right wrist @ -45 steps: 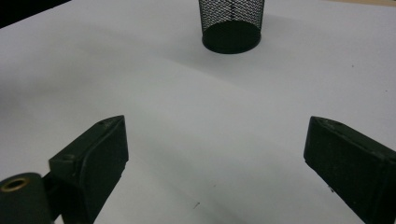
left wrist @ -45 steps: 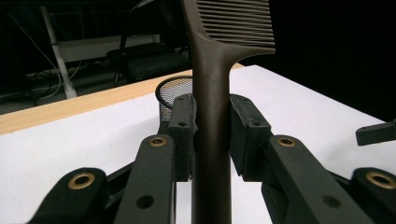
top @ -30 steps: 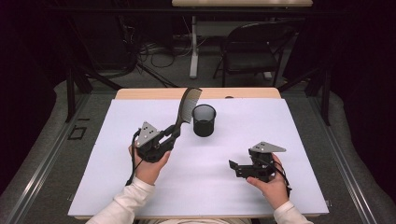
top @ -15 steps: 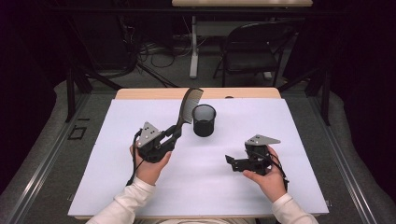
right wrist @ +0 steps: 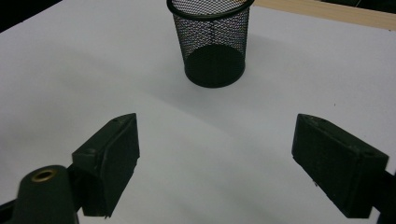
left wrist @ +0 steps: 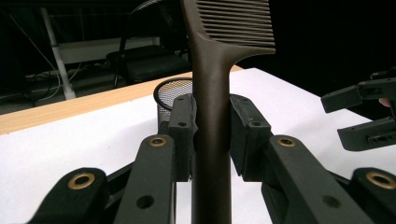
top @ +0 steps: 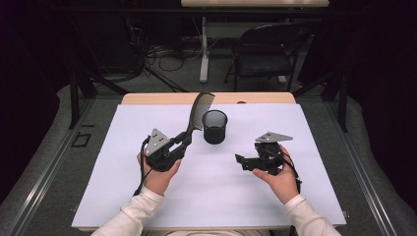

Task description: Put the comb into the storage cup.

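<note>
My left gripper (top: pixel 181 145), left of centre in the high view, is clamped on the handle of a dark comb (top: pixel 196 114); in the left gripper view both jaws press the comb (left wrist: pixel 211 93) handle, teeth at the top of the frame. The comb tilts up toward the upper centre, its toothed end just left of the black mesh cup (top: pixel 215 126). My right gripper (top: pixel 242 162), right of centre, has jaws wide apart, holding nothing. The cup (right wrist: pixel 211 42) stands upright at the top centre of the right gripper view, on the white table cover (top: pixel 216 196).
</note>
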Demonstrator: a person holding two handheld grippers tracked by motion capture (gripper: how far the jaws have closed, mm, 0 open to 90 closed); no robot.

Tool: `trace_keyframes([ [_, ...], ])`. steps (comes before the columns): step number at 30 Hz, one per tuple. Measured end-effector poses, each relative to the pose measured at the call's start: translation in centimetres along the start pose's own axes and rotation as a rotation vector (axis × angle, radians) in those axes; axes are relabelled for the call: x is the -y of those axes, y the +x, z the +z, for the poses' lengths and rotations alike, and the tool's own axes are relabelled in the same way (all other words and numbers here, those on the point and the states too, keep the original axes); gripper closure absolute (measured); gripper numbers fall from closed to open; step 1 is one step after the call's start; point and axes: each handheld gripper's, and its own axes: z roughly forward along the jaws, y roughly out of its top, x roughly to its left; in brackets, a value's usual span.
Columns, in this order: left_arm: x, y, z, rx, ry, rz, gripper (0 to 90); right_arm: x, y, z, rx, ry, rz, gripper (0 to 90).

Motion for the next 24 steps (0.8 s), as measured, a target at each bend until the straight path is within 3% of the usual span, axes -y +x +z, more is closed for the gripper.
trace_keyframes([
  [9, 0.0, 0.0, 0.1, 0.0, -0.003, -0.002, 72.5, -1.4, 0.4, 0.4, -0.025, 0.015, 0.003, 21.3],
  [24, 0.1, 0.0, 0.4, 0.003, -0.003, -0.011, 72.5, -2.9, 1.0, 1.3, -0.041, 0.028, 0.014, 23.9],
])
